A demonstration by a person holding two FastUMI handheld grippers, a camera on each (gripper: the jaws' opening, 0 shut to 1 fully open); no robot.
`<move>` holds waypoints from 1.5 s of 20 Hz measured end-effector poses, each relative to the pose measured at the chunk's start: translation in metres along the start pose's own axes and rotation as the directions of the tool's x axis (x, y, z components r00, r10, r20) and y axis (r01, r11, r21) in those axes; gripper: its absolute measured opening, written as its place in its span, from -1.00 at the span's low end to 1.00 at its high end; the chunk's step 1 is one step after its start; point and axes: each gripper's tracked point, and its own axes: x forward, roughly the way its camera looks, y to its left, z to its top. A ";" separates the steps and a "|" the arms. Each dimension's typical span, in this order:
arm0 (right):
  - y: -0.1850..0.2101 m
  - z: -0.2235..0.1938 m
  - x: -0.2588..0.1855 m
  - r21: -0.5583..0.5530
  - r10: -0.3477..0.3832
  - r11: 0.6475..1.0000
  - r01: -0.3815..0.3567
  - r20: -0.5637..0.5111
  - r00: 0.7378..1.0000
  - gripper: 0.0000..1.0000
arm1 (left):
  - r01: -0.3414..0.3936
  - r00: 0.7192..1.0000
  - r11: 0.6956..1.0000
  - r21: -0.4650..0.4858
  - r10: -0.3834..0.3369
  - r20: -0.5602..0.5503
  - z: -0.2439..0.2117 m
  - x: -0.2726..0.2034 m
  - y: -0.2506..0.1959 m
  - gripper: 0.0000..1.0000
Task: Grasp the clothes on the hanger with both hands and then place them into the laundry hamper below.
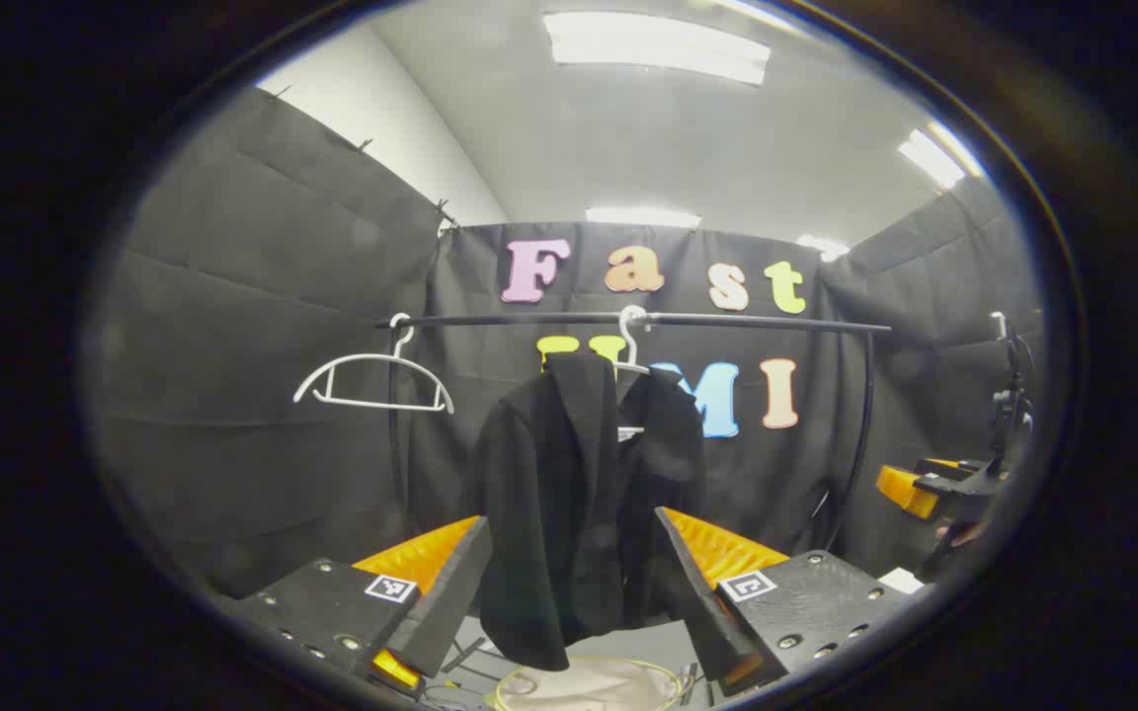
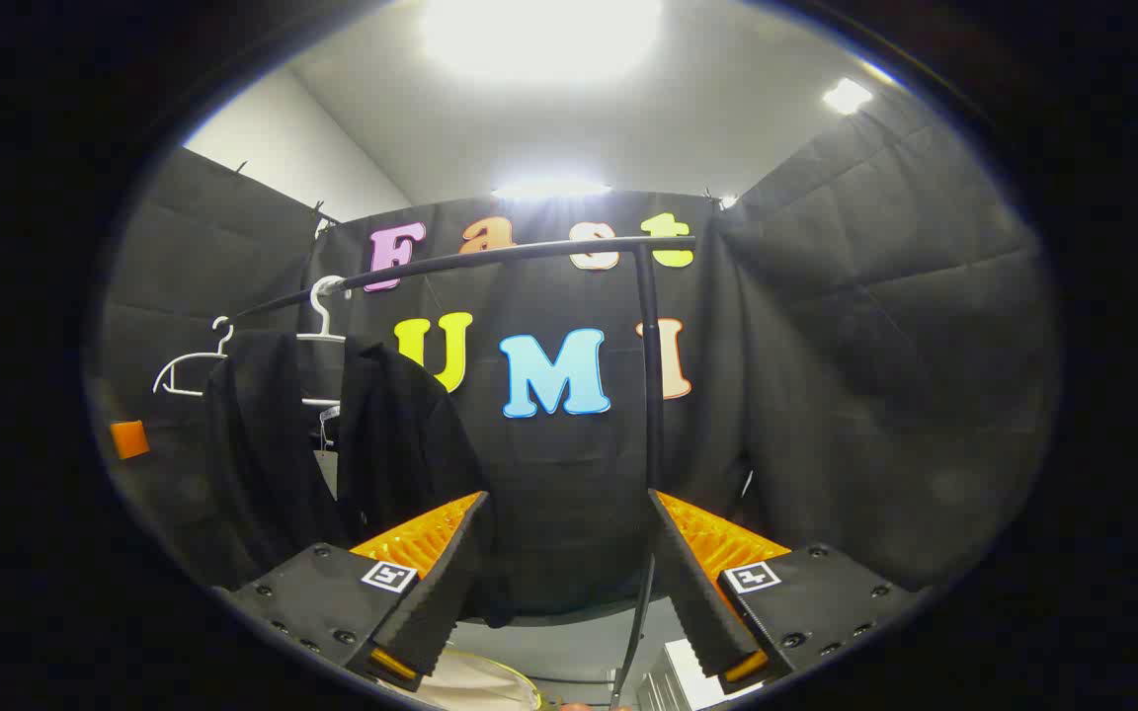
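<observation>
Jaws on both grippers stood wide apart, nothing held; black jacket (image 1: pixel 569 494) dead ahead of the left gripper (image 1: pixel 574 583).

In the left gripper view the jacket hung from a white hanger (image 1: pixel 631 341) on the black rail (image 1: pixel 727 321), long axis vertical, its body framed between the spread fingers but not touching them as far as I could tell; hem just above the laundry hamper (image 1: pixel 589 683) rim below. Empty white hanger (image 1: pixel 371 380) sat further left on the rail. In the right gripper view the jacket (image 2: pixel 381 444) lay up and left of the right gripper (image 2: pixel 569 583), which faced the rail's upright post (image 2: pixel 650 375) instead. Judgement: left was nearer and already lined up; right needed to swing left to reach the jacket's other side.
</observation>
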 end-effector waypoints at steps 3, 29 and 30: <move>0.004 0.003 -0.001 0.006 0.002 1.000 -0.002 -0.002 1.000 0.94 | 0.001 1.000 1.000 0.006 -0.001 -0.018 -0.004 -0.003 0.004 0.89; 0.038 -0.003 0.052 -0.007 0.096 0.995 -0.096 -0.064 0.993 0.92 | -0.059 0.995 0.997 0.042 0.063 -0.080 -0.012 0.064 -0.004 0.89; 0.035 -0.006 0.058 -0.005 0.097 0.995 -0.098 -0.069 0.993 0.94 | -0.072 0.994 0.996 0.044 0.076 -0.084 -0.012 0.073 -0.005 0.89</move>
